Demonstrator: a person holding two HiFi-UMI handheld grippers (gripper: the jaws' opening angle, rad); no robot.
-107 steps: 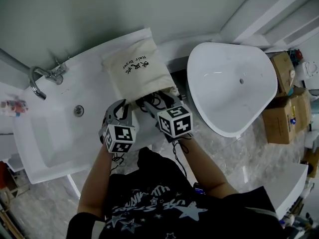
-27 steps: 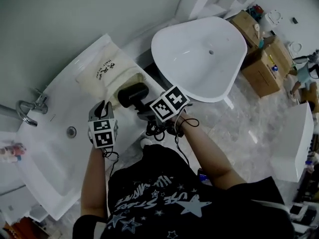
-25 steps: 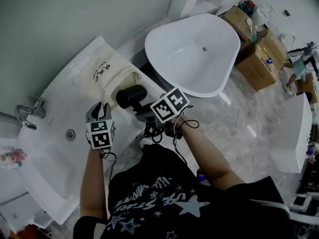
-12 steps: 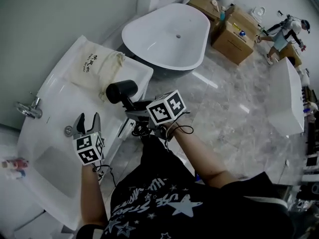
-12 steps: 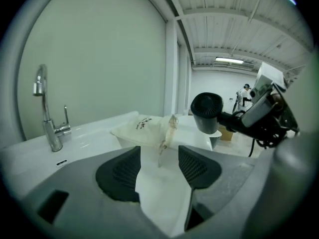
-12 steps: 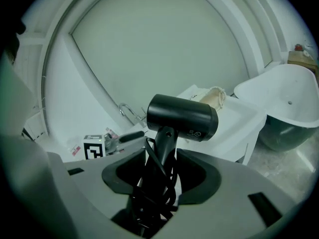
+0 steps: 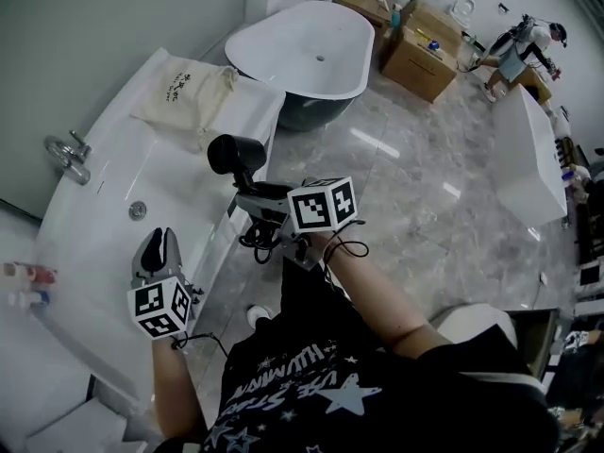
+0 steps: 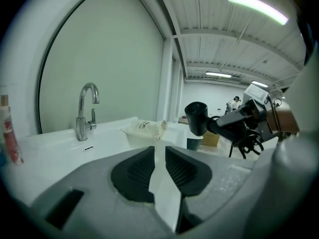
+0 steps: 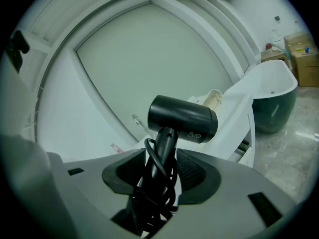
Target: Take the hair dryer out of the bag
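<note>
Right gripper (image 7: pixel 253 199) at frame centre clamped on black hair dryer (image 7: pixel 231 153) handle and coiled cord, left gripper (image 7: pixel 159 245) at lower left empty, jaws narrow and closing, cloth bag (image 7: pixel 184 92) lay flat at upper left

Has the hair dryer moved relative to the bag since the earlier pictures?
Yes. The hair dryer, gripped by the right hand-held gripper, has come out of the bag, toward the washbasin's front edge.

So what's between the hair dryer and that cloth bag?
Just bare white basin ledge, clearest in the head view; the hair dryer and bag are apart.
</note>
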